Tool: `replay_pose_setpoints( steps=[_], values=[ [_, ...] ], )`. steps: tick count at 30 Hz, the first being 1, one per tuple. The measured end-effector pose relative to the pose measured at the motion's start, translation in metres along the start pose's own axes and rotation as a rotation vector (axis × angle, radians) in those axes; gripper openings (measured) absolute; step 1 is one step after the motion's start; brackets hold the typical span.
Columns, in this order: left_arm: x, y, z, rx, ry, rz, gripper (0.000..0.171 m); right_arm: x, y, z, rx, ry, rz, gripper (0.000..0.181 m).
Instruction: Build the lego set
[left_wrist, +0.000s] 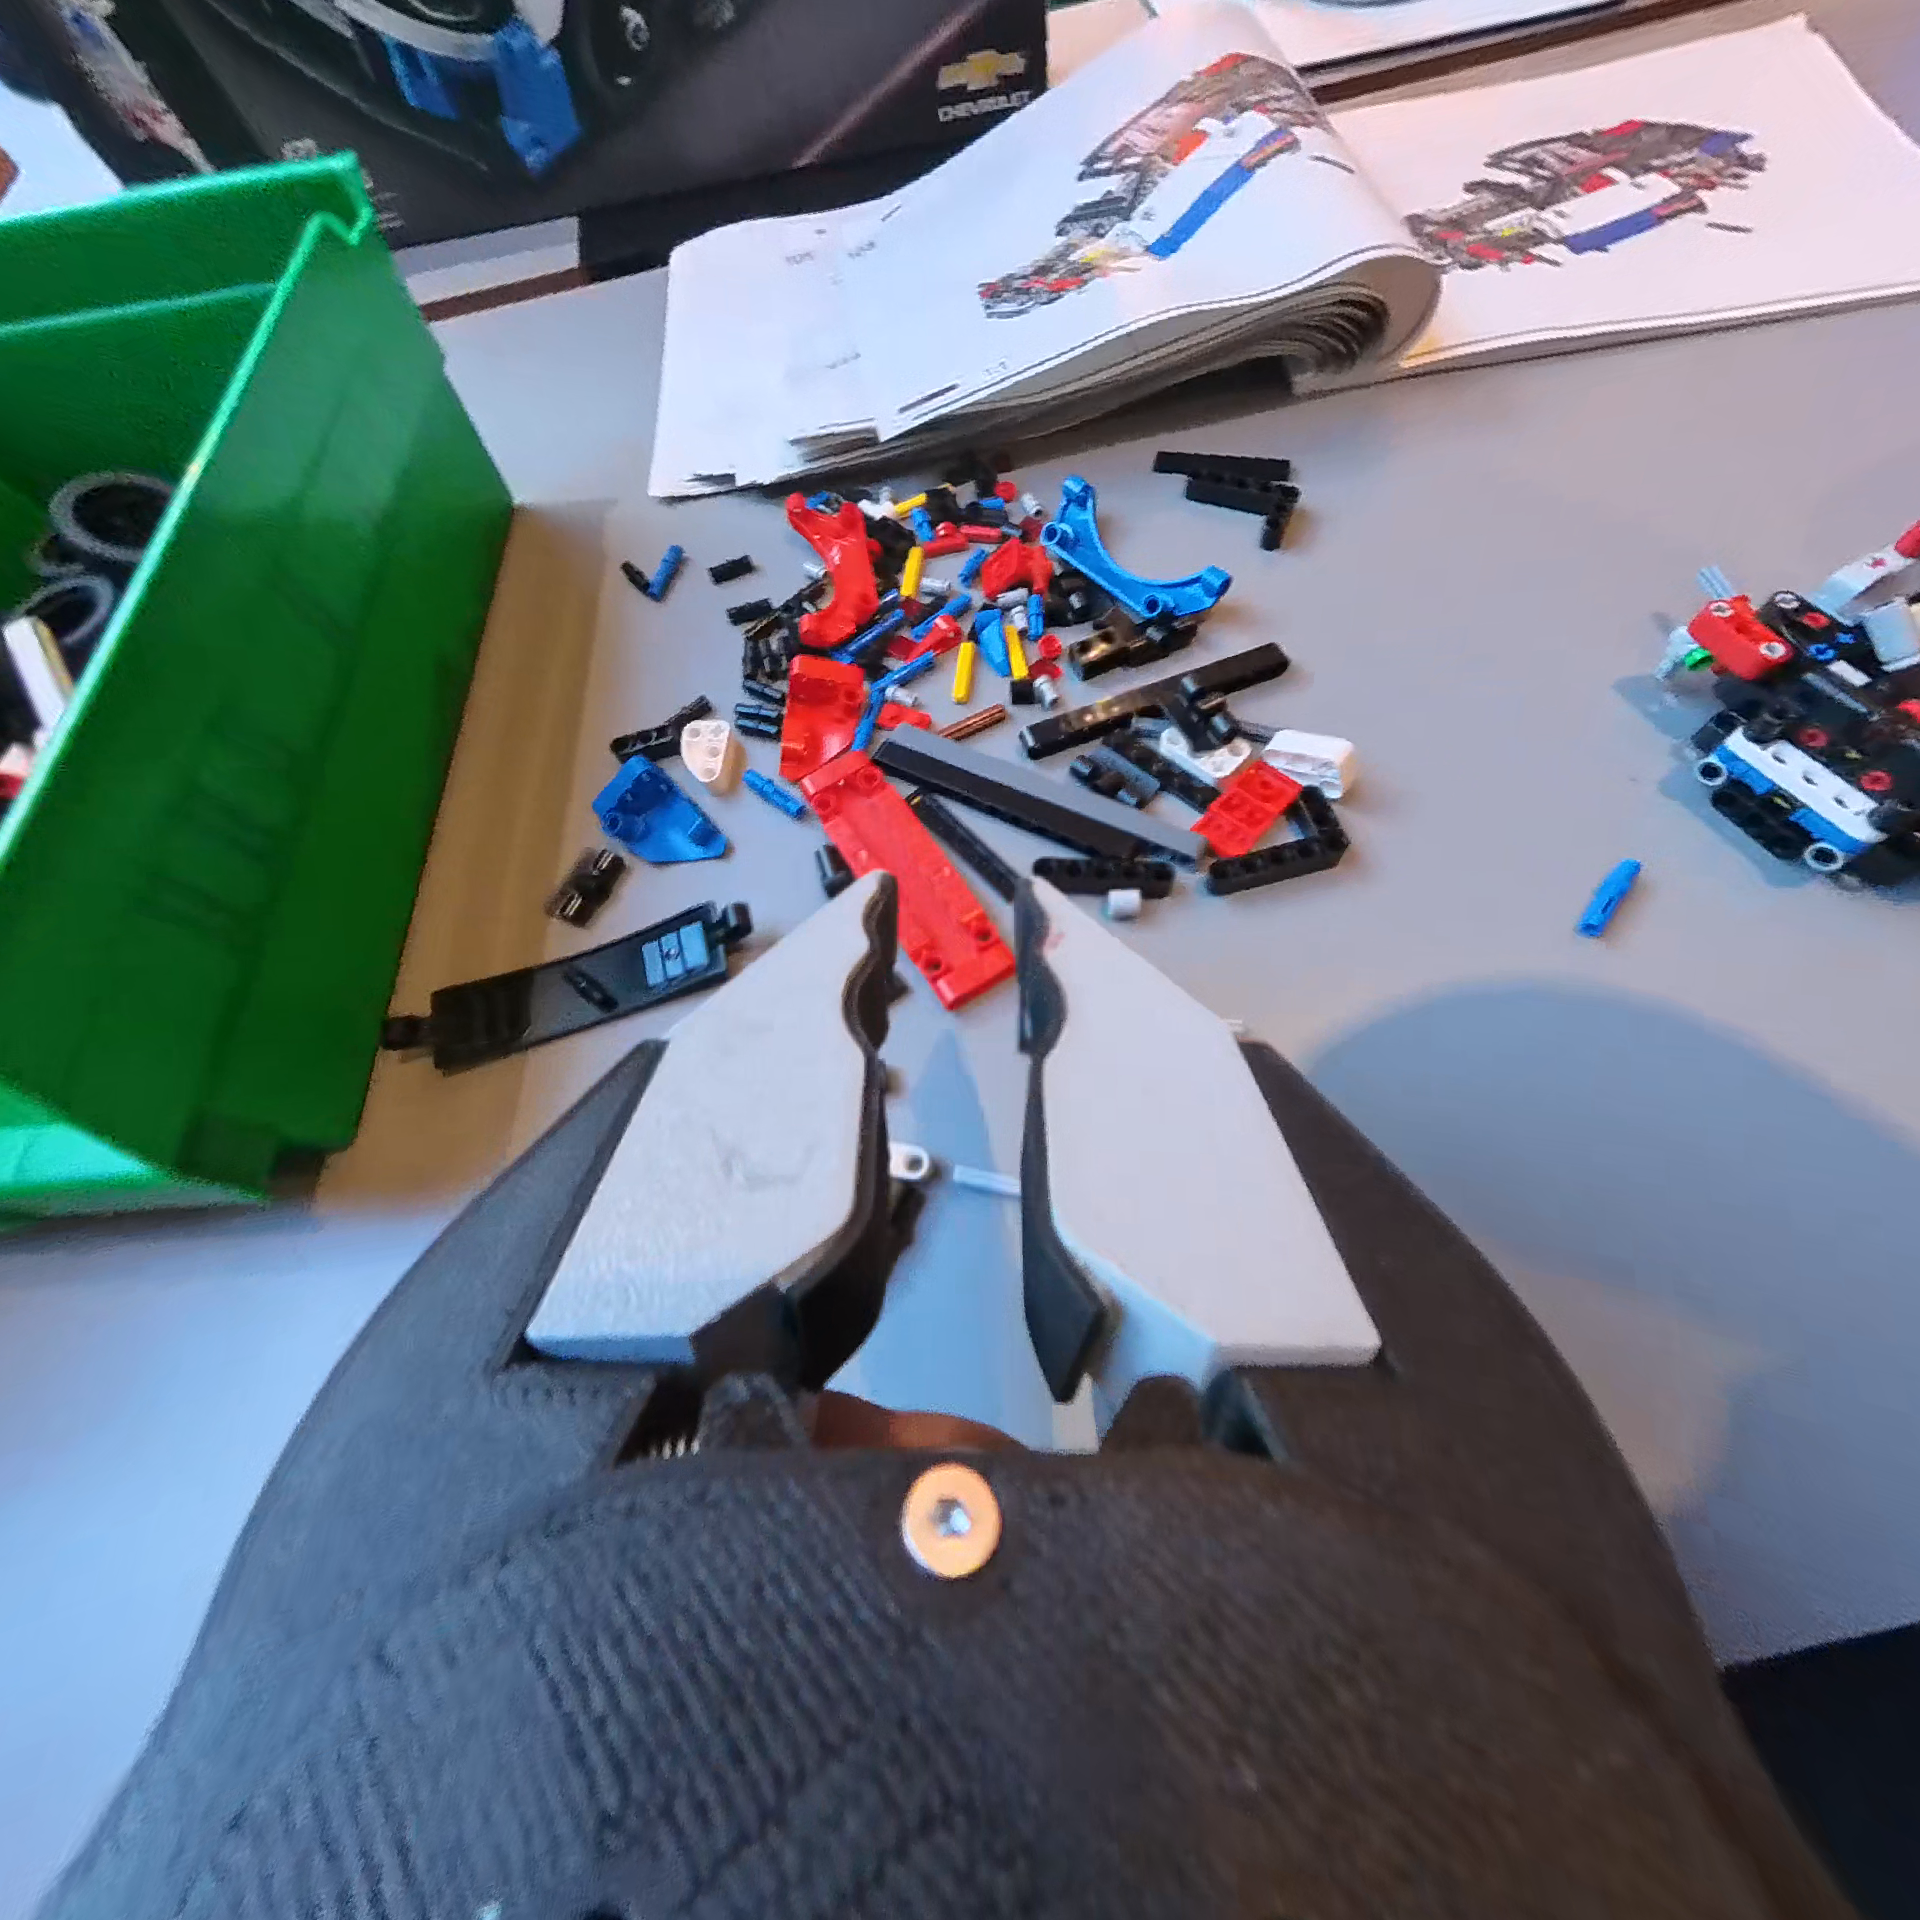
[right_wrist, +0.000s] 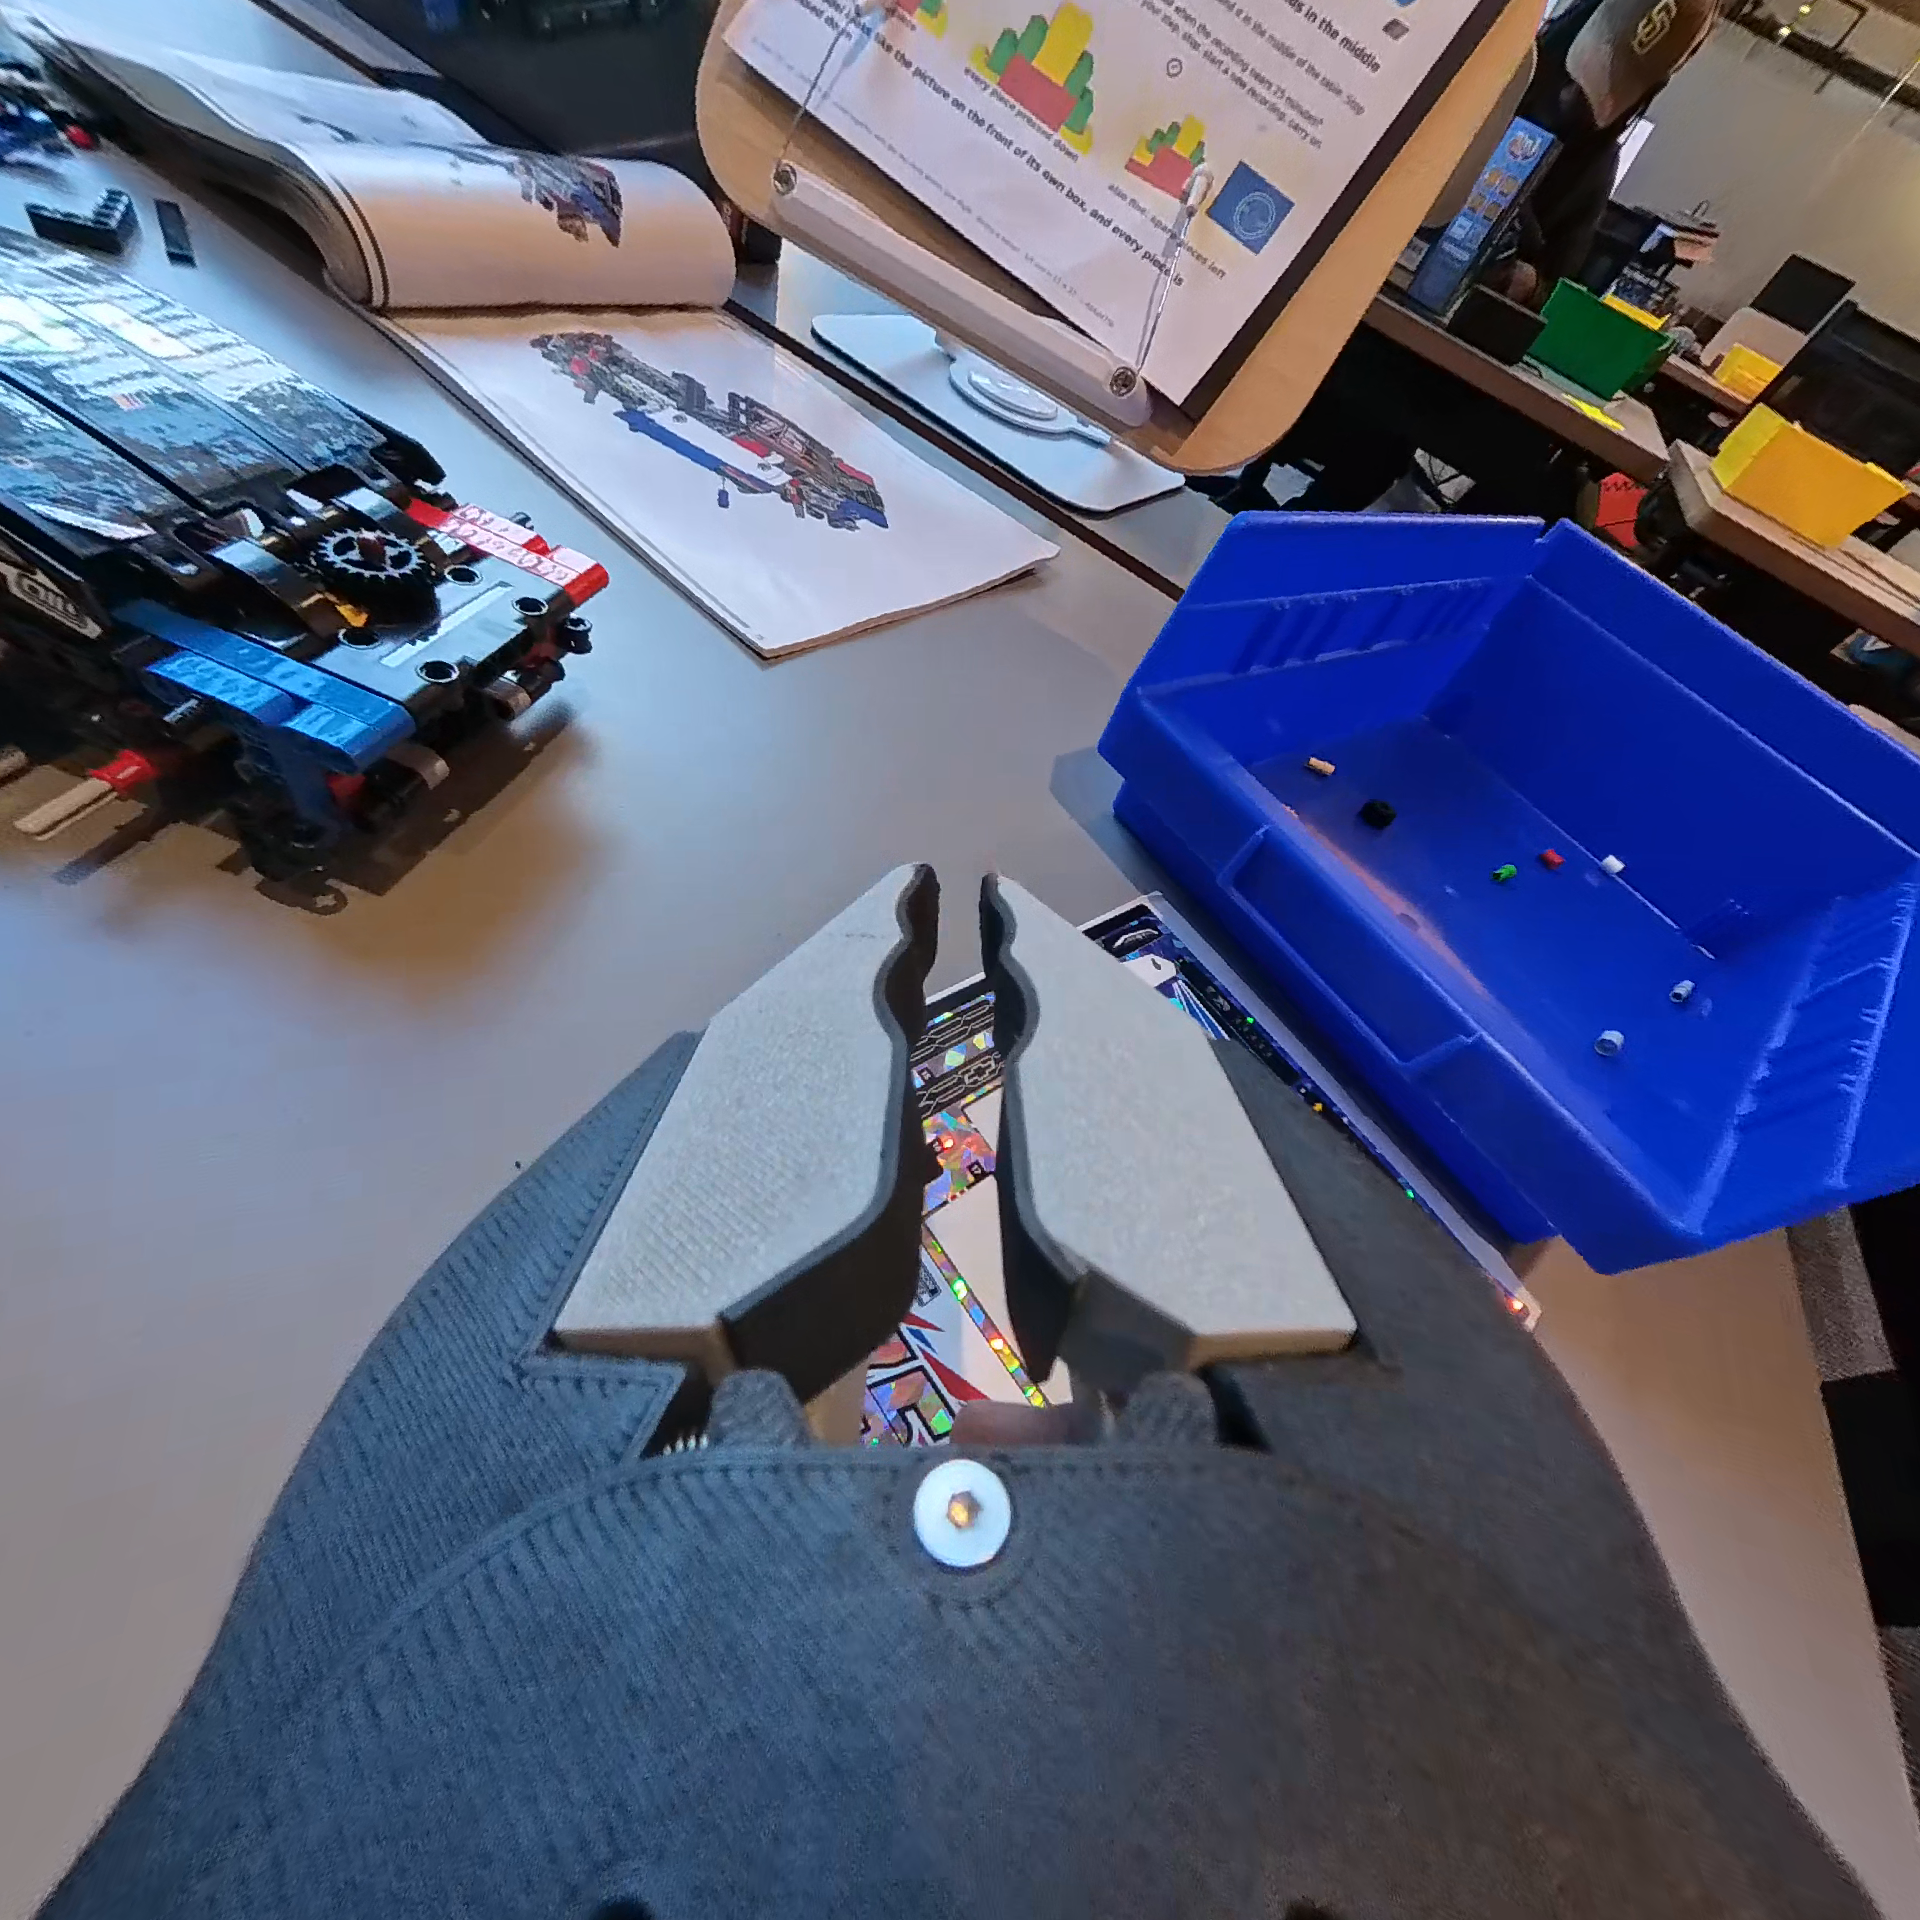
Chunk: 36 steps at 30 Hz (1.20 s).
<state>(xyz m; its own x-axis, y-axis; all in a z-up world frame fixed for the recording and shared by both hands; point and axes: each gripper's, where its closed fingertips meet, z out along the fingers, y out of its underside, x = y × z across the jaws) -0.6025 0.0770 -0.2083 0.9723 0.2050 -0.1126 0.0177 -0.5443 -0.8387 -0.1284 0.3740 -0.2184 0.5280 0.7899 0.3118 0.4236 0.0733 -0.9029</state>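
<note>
A pile of loose red, blue, black, yellow and white lego pieces (left_wrist: 997, 675) lies on the grey table. My left gripper (left_wrist: 954, 888) hovers just before it, open and empty, its tips over a long red panel (left_wrist: 914, 883). A part-built black, blue and red car model (left_wrist: 1818, 748) sits at the right; it also shows in the right wrist view (right_wrist: 260, 582) at the left. My right gripper (right_wrist: 956, 878) holds nothing, its jaws a narrow gap apart, above a shiny sticker sheet (right_wrist: 961, 1049).
An open instruction book (left_wrist: 1039, 281) lies behind the pile. A green bin (left_wrist: 208, 675) with tyres stands at the left. A blue bin (right_wrist: 1507, 883) with a few tiny pieces stands right of my right gripper. A black curved panel (left_wrist: 582, 987) and a lone blue pin (left_wrist: 1608, 899) lie apart. A poster board (right_wrist: 1091, 156) stands behind. There is about 55 cm between the tips of the two grippers.
</note>
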Motion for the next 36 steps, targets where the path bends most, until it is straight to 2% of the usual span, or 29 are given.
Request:
replay_pose_setpoints(
  steps=[5, 8, 11, 14, 16, 17, 18, 20, 22, 25, 36],
  values=[
    [-0.01, 0.013, -0.003, -0.015, -0.016, -0.049, 0.019, -0.002, 0.002, 0.003, -0.019, 0.0, -0.019, 0.006],
    [-0.01, 0.011, -0.001, -0.012, -0.018, -0.031, 0.019, -0.003, 0.003, 0.003, -0.022, -0.001, -0.032, 0.006],
    [-0.018, -0.001, 0.012, -0.036, -0.019, 0.055, 0.018, -0.004, 0.003, 0.004, -0.024, -0.004, -0.037, 0.006],
    [-0.045, -0.01, 0.044, -0.125, -0.022, 0.088, 0.015, -0.004, 0.002, 0.003, -0.014, -0.009, -0.033, 0.006],
    [-0.059, -0.005, 0.067, -0.235, 0.004, -0.024, 0.008, -0.005, 0.0, 0.001, -0.004, -0.014, -0.027, 0.006],
    [-0.062, 0.0, 0.077, -0.298, 0.011, -0.087, 0.009, -0.005, 0.0, 0.001, -0.002, -0.016, -0.025, 0.006],
    [-0.061, 0.005, 0.084, -0.347, 0.027, -0.112, 0.01, -0.005, 0.0, 0.0, 0.001, -0.016, -0.023, 0.006],
    [-0.069, 0.011, 0.093, -0.387, -0.041, -0.099, 0.007, -0.005, -0.001, -0.001, 0.006, -0.02, -0.019, 0.006],
    [-0.072, 0.012, 0.097, -0.395, -0.077, -0.099, 0.008, -0.005, -0.003, -0.002, 0.022, -0.028, -0.011, 0.006],
    [-0.063, 0.009, 0.102, -0.388, -0.036, -0.152, 0.016, -0.005, -0.005, -0.004, 0.042, -0.045, 0.017, 0.006],
    [-0.06, 0.028, 0.101, -0.445, -0.066, -0.144, 0.013, 0.009, -0.011, -0.012, 0.113, -0.067, 0.161, 0.006]
  ],
)
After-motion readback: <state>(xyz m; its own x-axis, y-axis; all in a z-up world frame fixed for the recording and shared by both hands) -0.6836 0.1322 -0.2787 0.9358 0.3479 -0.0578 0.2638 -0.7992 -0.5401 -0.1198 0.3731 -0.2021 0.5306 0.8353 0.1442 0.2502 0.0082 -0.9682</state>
